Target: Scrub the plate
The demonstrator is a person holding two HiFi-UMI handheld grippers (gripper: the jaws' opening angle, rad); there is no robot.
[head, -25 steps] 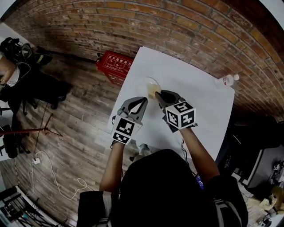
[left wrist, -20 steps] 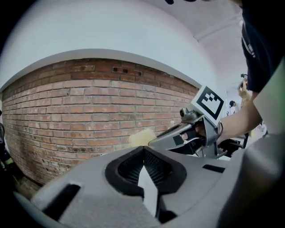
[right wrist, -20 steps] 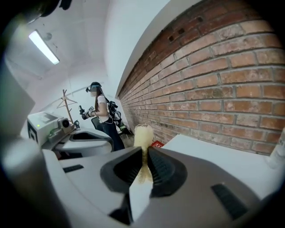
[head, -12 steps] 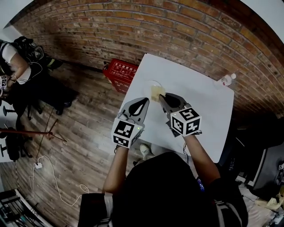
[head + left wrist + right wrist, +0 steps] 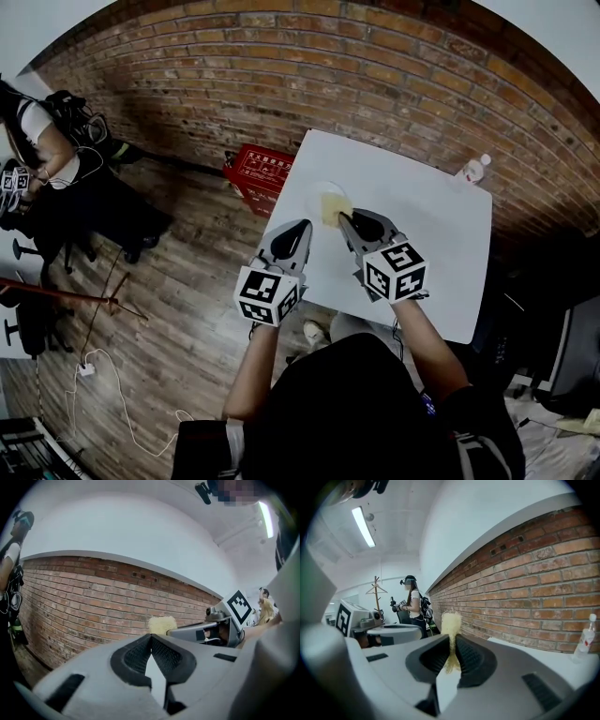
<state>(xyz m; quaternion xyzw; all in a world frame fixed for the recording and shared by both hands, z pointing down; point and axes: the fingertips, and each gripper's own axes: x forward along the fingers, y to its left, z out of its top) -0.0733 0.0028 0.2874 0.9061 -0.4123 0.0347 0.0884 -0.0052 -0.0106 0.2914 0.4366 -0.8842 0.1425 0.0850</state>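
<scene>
A plate [image 5: 317,190] lies by the left edge of the worktop [image 5: 427,220], with the sponge [image 5: 332,208] in the right gripper [image 5: 343,218] over its near side. A bottle [image 5: 473,170] stands at the far right corner, and a crate [image 5: 261,169] sits on the floor [image 5: 169,309] beside the left edge.

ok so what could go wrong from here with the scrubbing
The plate lies near the table's left edge, and the left gripper seems shut on nothing, so scrubbing may push the plate off. The right gripper pinches the sponge with most of it sticking out past the fingers; hard pressure might pull it free.
</scene>
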